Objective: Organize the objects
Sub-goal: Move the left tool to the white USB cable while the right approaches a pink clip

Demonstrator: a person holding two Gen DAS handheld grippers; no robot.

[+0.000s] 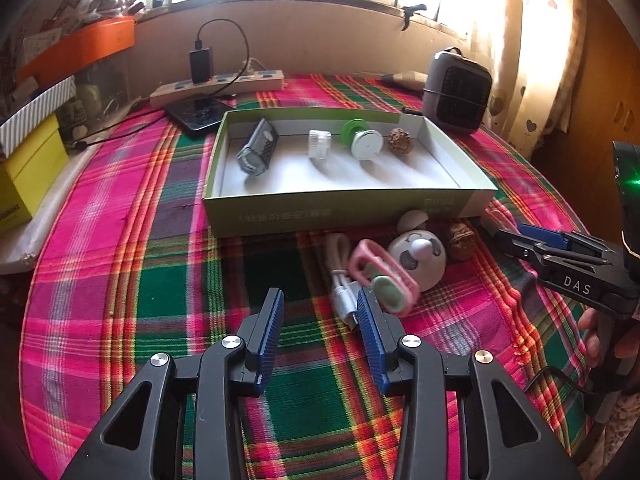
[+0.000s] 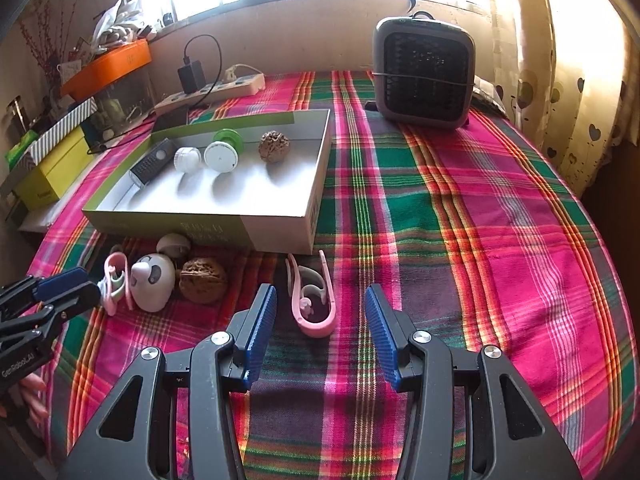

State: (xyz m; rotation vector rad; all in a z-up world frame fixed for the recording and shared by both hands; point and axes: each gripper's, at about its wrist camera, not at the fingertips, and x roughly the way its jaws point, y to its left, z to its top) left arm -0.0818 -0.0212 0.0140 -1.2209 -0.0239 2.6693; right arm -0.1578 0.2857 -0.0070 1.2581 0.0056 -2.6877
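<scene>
Nearest in the left wrist view, the left gripper (image 1: 320, 304) is seen with its blue pads apart and nothing pressed between them; only plaid tablecloth (image 1: 168, 288) lies in the gap. Just beyond its right pad lie a white cable (image 1: 340, 276) and a pink clip (image 1: 384, 276), with a white panda-faced gadget (image 1: 418, 258) and a walnut (image 1: 460, 240) behind them.

In the right wrist view, the right gripper (image 2: 320, 304) is likewise held open above the cloth. A second pink clip (image 2: 312, 300) lies between and just past its fingertips, untouched by either pad.

Farther back, the shallow green-and-white box (image 1: 344, 216) is placed on the cloth, its near wall close to the loose items. Inside it, along the far side, a dark grey case (image 1: 256, 152), a small clear cap (image 1: 320, 144), a white and green disc (image 1: 362, 142) and a brown nut (image 1: 400, 140) are lined up left to right.

Beyond the box, a power strip (image 1: 216, 88) is seen at the far left and a grey heater (image 2: 424, 72) at the far right.
</scene>
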